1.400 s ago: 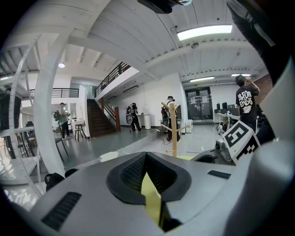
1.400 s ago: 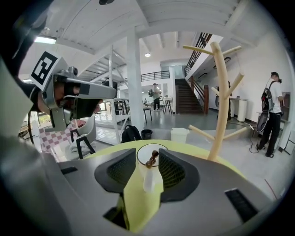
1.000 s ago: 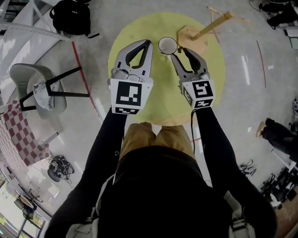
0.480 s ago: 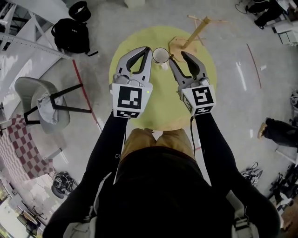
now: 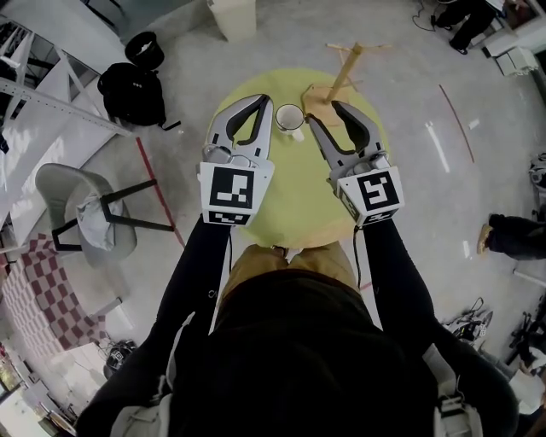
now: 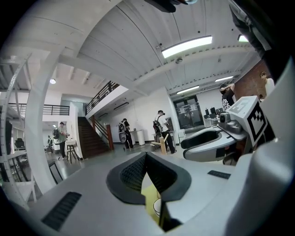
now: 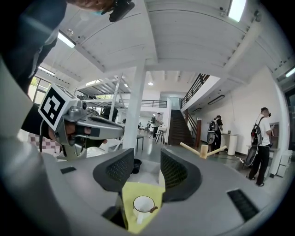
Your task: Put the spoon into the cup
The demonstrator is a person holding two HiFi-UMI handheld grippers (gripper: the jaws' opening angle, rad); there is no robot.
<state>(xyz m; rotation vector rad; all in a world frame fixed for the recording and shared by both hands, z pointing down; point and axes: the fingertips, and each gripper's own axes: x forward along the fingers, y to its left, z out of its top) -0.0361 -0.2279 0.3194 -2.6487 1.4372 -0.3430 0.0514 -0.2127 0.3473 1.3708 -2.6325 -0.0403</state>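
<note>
A white cup [image 5: 289, 118] stands on the far part of the round yellow table [image 5: 290, 196], its handle toward me. In the right gripper view a small brown piece, perhaps the spoon's end, rests on the rim of the cup [image 7: 143, 205]. My left gripper [image 5: 265, 102] hovers just left of the cup with its jaws shut and empty; the left gripper [image 6: 146, 156] view shows only a sliver of the cup [image 6: 158, 207]. My right gripper [image 5: 322, 112] is just right of the cup. The right gripper [image 7: 146, 159] is open by a narrow gap, with nothing in it.
A wooden stand [image 5: 339, 81] with pegs sits on the table behind the right gripper. On the floor are a grey chair [image 5: 85, 213], a black backpack [image 5: 132, 92], a black bucket [image 5: 145, 47] and a pale bin [image 5: 232, 17]. People [image 7: 260, 138] stand in the hall.
The head view has tilted, so the table, cup and grippers show lower in the picture. Both grippers keep about the same places beside the cup.
</note>
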